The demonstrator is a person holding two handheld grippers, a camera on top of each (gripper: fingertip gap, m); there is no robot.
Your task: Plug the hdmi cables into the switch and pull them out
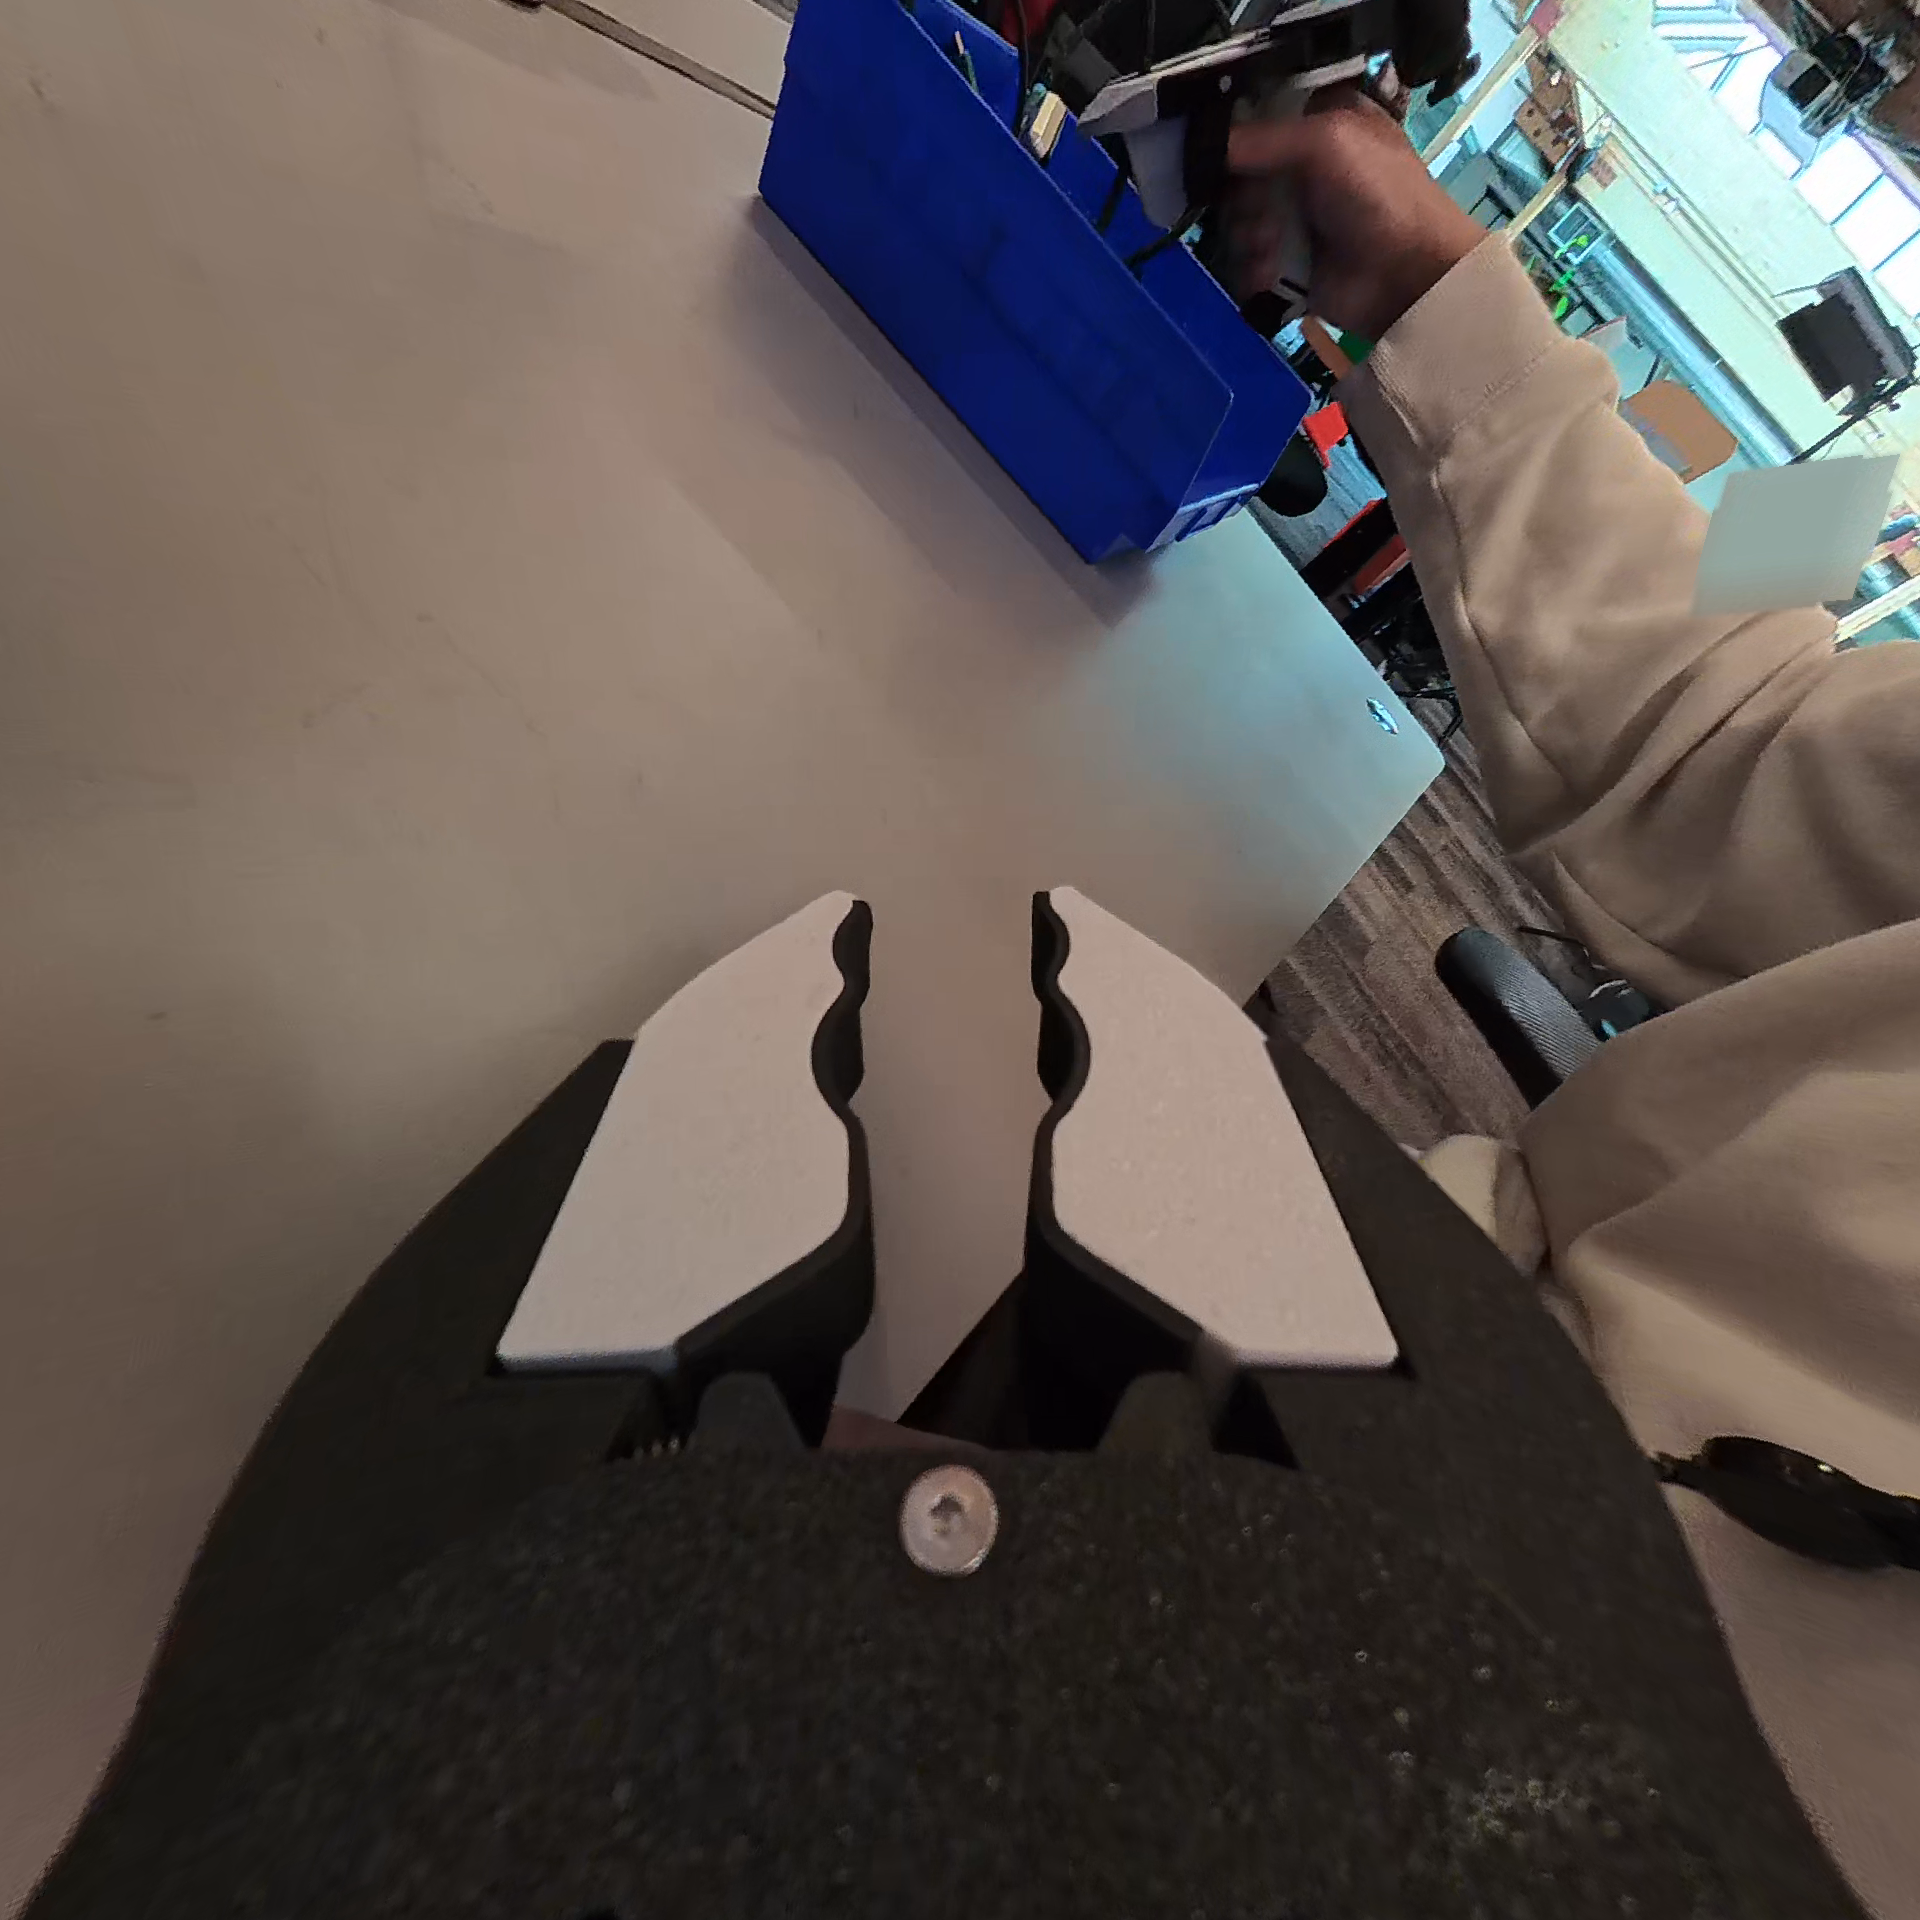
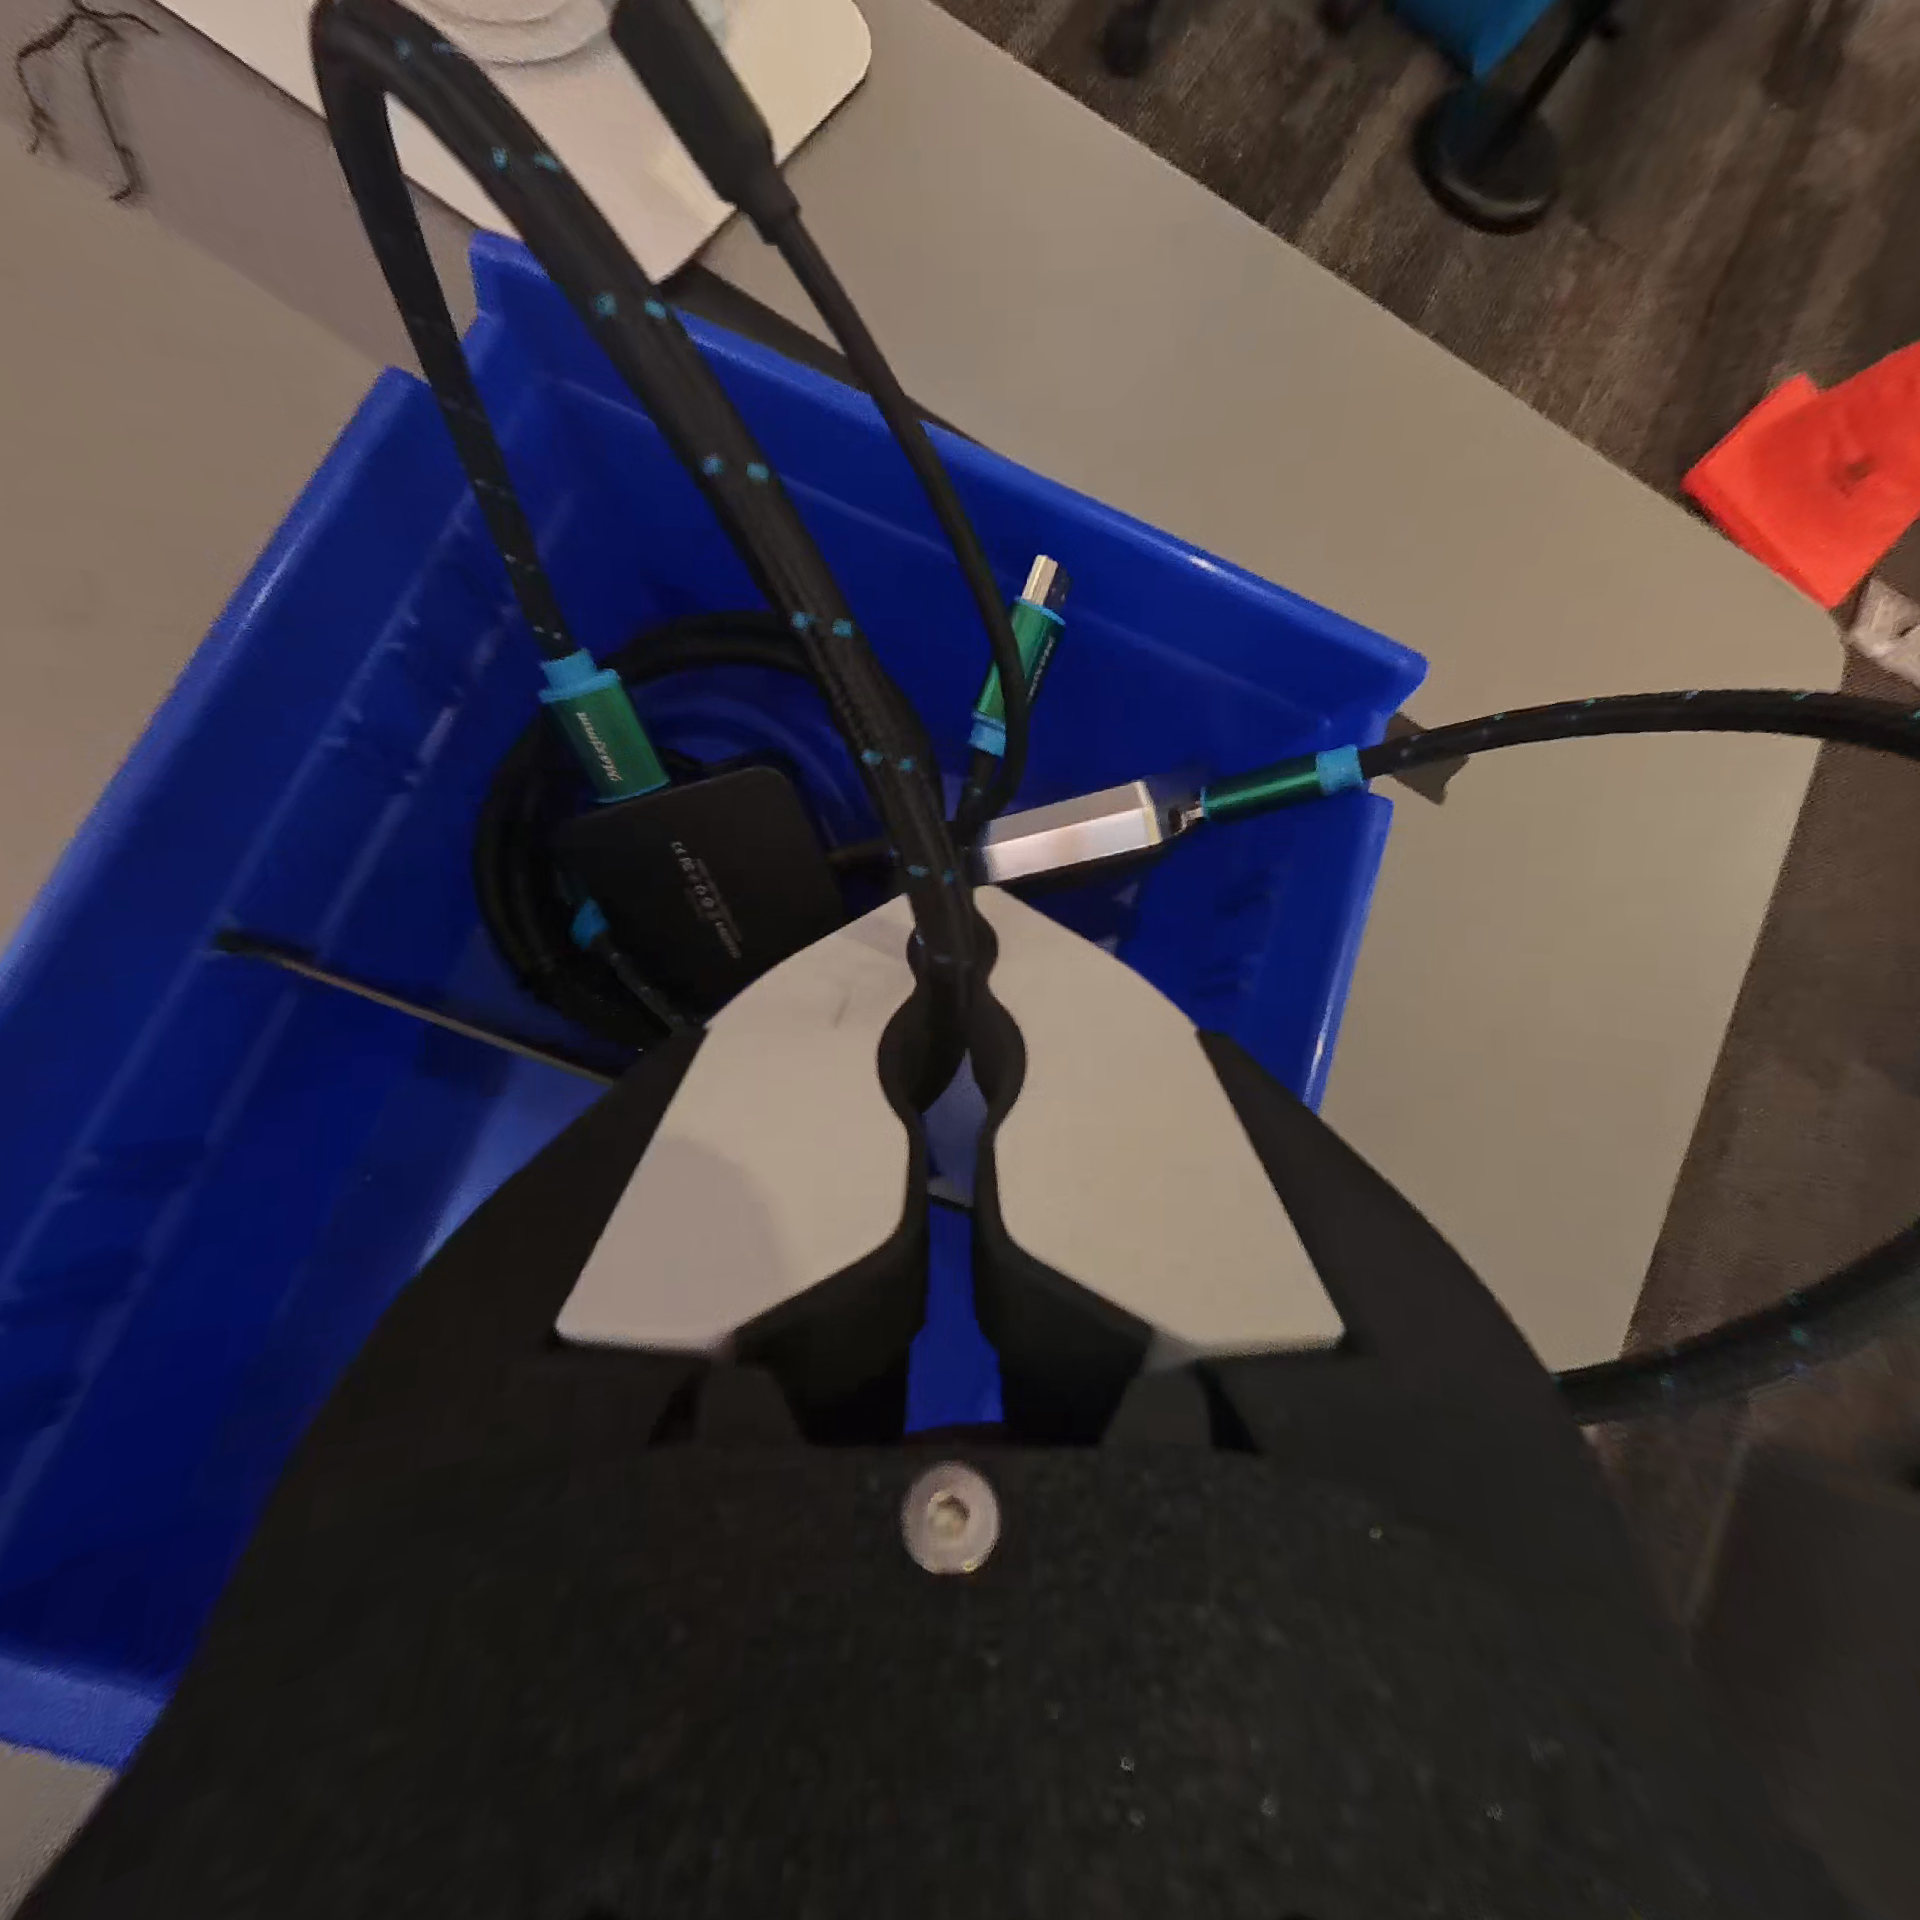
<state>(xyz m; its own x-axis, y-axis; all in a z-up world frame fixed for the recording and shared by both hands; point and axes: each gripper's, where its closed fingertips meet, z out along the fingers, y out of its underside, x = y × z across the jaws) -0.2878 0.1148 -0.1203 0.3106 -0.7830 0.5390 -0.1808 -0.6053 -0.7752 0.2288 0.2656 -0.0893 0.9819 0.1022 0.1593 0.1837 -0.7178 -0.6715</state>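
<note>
In the right wrist view my right gripper [image 2: 948, 945] is shut on a black braided cable with blue flecks [image 2: 805, 623], pinched at the fingertips above the blue bin [image 2: 260, 1039]. The cable loops up and back down to a green plug [image 2: 603, 743] that sits at the black switch box [image 2: 707, 862] in the bin. A second green plug [image 2: 1029, 644] hangs loose. A silver adapter [image 2: 1070, 831] joins another green plug [image 2: 1268, 795]. In the left wrist view my left gripper [image 1: 951, 914] is open and empty over the table [image 1: 416, 520], well short of the bin [image 1: 997, 291].
A person's hand [image 1: 1340, 208] and cream sleeve [image 1: 1558, 623] reach over the bin. The table's edge runs at the right, with a chair arm [image 1: 1517, 1008] beyond. A white pad [image 2: 727, 104] lies behind the bin; a red object [image 2: 1829, 488] is off the table. The gap from one gripper's tips to the other's is roughly 55 centimetres. My right gripper's tips are some 8 centimetres from the green plug [image 2: 1268, 795].
</note>
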